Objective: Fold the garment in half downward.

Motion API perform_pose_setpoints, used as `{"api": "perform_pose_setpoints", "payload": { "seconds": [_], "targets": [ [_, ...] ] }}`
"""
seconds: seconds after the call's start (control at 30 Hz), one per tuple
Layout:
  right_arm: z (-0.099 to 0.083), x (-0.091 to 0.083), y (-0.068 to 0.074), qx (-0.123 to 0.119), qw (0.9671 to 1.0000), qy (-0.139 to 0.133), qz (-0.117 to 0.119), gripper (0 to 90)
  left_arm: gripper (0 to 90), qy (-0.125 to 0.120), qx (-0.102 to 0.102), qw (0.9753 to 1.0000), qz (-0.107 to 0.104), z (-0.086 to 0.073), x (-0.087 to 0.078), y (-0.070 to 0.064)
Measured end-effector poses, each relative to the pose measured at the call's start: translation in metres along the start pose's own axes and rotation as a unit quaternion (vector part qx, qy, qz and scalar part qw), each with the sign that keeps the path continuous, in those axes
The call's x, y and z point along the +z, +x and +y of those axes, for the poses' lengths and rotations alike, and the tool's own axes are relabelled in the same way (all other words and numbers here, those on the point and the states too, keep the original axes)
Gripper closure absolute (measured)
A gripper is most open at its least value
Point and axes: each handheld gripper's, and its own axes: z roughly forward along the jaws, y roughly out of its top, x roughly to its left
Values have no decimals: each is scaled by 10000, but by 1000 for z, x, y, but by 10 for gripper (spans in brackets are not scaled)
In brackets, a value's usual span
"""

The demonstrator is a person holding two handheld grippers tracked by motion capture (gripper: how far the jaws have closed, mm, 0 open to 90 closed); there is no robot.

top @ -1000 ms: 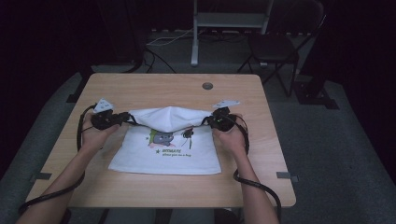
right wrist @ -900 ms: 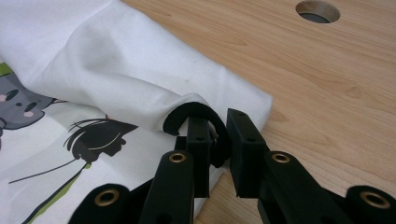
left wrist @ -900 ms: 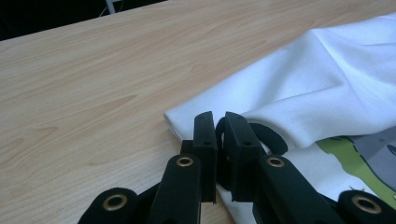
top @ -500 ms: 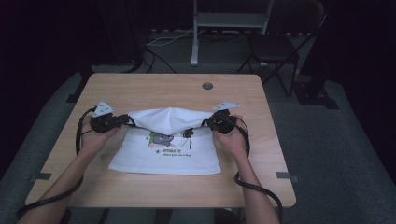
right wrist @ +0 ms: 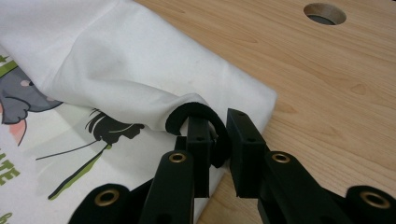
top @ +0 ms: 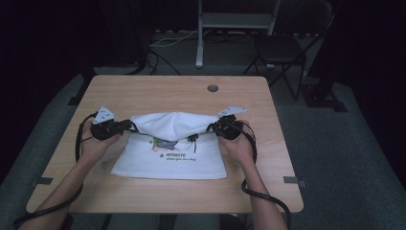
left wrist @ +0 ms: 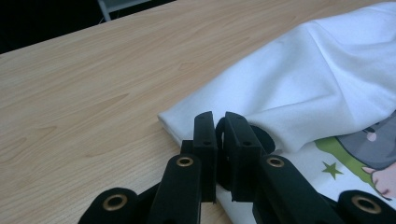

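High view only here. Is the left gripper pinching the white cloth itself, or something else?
Observer: The left gripper is shut on a black strap loop at the white bag's folded edge, not on bare cloth.
Operator: Right side the same?
Observer: Yes. The right gripper clamps its own black strap, which curls over one jaw.
Operator: Any print detail under the fold?
Observer: A small green star sits beside the grey cartoon figure.

Light wooden table (top: 143, 96), rectangular, with a round cable hole (top: 212, 88) near its far edge. A white printed bag (top: 170, 160) lies flat on its middle, far edge folded over.
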Motion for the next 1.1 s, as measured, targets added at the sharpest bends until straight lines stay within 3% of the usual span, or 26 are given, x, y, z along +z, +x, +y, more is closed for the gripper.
{"api": "perform_pose_setpoints", "payload": {
  "seconds": [1.1],
  "targets": [
    [-8,-15,9,-177,9998,-34,19,800,837,28,271,9996,-87,-11,-16,-13]
  ]
}}
